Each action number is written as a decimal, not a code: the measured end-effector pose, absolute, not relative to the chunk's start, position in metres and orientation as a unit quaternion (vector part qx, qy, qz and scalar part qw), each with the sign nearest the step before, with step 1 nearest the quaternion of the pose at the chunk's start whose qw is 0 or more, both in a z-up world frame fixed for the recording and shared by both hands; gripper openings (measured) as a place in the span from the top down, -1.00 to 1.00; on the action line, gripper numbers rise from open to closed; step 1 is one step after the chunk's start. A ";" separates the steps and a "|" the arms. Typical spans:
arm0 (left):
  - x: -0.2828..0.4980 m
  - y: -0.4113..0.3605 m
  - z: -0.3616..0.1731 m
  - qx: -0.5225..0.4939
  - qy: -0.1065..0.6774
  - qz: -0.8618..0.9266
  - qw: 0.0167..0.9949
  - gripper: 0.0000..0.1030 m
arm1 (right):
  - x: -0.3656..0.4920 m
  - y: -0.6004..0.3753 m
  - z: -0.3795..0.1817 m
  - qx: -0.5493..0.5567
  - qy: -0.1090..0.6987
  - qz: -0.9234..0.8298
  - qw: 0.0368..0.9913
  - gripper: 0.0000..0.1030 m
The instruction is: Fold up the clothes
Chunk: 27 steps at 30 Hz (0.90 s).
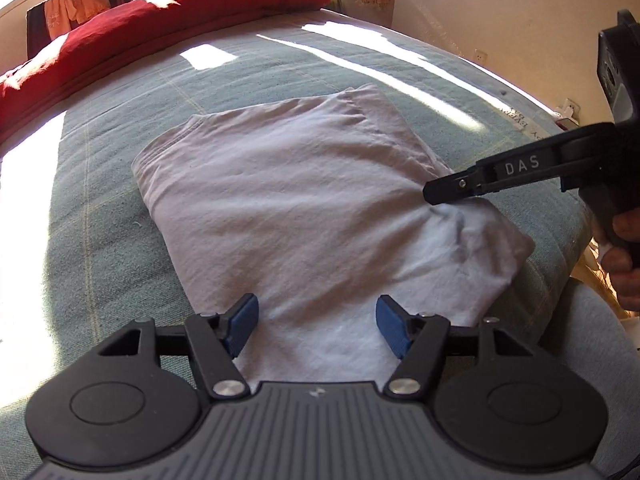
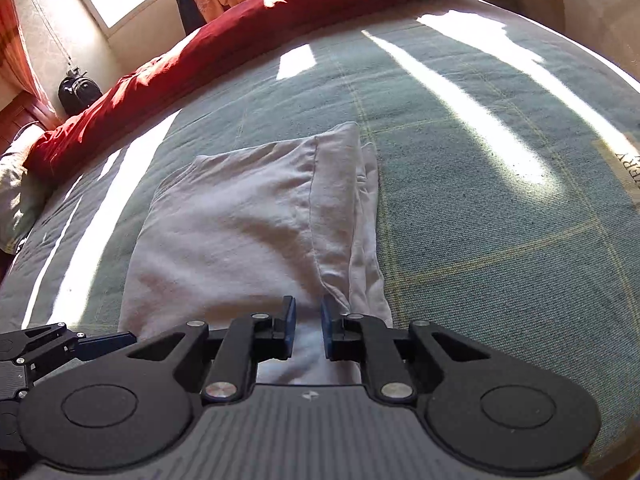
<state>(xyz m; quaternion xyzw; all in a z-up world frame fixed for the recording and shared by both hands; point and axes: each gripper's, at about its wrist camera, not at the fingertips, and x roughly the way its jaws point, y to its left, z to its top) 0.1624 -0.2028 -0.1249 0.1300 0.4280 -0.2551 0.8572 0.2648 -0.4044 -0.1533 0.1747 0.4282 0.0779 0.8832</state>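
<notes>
A pale lilac-white garment lies folded into a rough rectangle on the grey-green bedspread. My left gripper hovers over its near edge. Its blue pads stand wide apart, and cloth lies below them but is not pinched. My right gripper comes in from the right and bites the garment's right side, where the fabric puckers around its tip. In the right wrist view its jaws are nearly together with a fold of the garment between the pads. The left gripper shows at the lower left there.
A red duvet is bunched along the far side of the bed. The bed's edge and a wall with a socket are close on the right. A hand holds the right gripper's handle. A dark backpack hangs near the window.
</notes>
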 end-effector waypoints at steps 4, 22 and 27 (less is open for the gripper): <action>0.153 -0.202 -0.111 0.120 0.420 -0.283 0.854 -0.28 | 0.251 -0.404 -0.140 0.186 0.414 0.092 0.886 0.51; 0.134 -0.182 -0.099 0.122 0.424 -0.257 0.860 -0.29 | 0.200 -0.412 -0.137 0.174 0.417 0.071 0.889 0.35; 0.177 -0.182 -0.084 0.137 0.392 -0.250 0.875 -0.29 | 0.216 -0.404 -0.126 0.165 0.399 0.092 0.897 0.34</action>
